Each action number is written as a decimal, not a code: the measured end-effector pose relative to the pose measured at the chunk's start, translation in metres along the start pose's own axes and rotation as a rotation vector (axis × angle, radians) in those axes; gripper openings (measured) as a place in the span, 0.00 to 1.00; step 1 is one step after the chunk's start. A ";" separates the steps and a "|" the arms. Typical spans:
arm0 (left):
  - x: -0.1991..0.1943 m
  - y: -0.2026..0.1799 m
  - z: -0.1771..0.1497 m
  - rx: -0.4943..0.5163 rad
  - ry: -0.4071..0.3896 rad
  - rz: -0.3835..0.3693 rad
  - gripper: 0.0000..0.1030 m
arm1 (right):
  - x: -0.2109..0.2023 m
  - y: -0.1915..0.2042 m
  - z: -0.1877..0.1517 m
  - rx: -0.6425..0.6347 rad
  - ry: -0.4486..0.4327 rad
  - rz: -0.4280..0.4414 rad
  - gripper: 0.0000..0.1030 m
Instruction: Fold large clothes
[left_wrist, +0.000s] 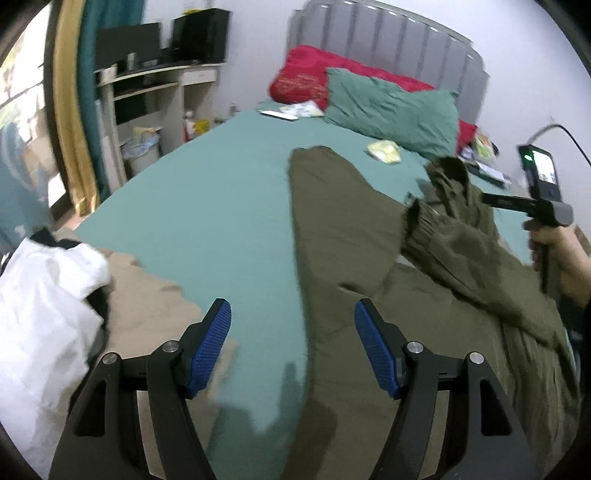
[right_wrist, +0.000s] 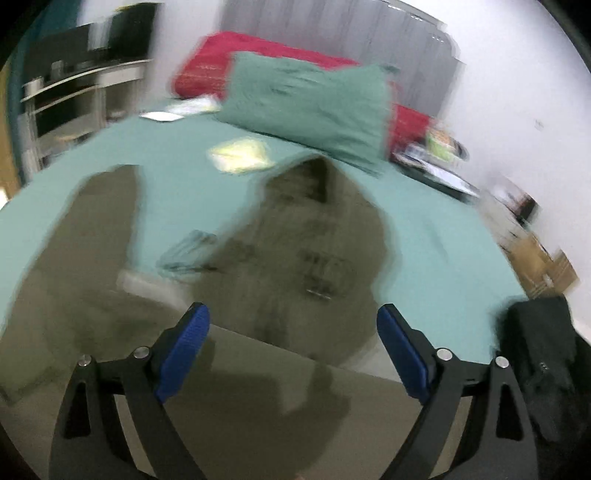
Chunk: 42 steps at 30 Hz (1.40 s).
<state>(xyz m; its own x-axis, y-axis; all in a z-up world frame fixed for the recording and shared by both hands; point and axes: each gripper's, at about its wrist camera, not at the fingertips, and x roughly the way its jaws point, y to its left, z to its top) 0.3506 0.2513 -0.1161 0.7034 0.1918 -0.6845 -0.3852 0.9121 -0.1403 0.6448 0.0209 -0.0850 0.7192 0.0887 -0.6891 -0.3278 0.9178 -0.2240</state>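
Left wrist view: my left claw (left_wrist: 293, 318) spread, empty, above olive trousers (left_wrist: 332, 240) on teal bed (left_wrist: 207, 206). Right claw (right_wrist: 293, 319) spread wide, view blurred.

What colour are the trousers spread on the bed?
Olive green, plain with no pattern. The trousers show best in the left wrist view; the right wrist view is motion-blurred.

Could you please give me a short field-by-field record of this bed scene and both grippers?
surface: bed with teal sheet
garment: olive trousers, one leg flat, the other leg bunched and raised
left gripper: open, nothing between fingers, above the flat leg
right gripper: open, empty; view blurred
pillows: teal pillow in front of red pillow
other clothes: white garment at left
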 end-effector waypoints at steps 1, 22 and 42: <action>0.000 0.006 0.002 -0.018 -0.001 0.006 0.71 | 0.002 0.023 0.008 -0.010 -0.011 0.044 0.88; 0.038 0.072 0.007 -0.191 0.099 0.010 0.71 | 0.131 0.303 0.063 -0.216 0.125 0.300 0.03; 0.018 0.022 0.006 -0.101 0.088 -0.054 0.71 | -0.024 0.071 -0.002 0.002 -0.089 0.106 0.05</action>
<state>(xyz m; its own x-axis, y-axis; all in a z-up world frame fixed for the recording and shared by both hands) 0.3588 0.2772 -0.1274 0.6710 0.1067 -0.7338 -0.4093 0.8785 -0.2466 0.6036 0.0828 -0.0857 0.7321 0.2196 -0.6448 -0.4038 0.9023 -0.1512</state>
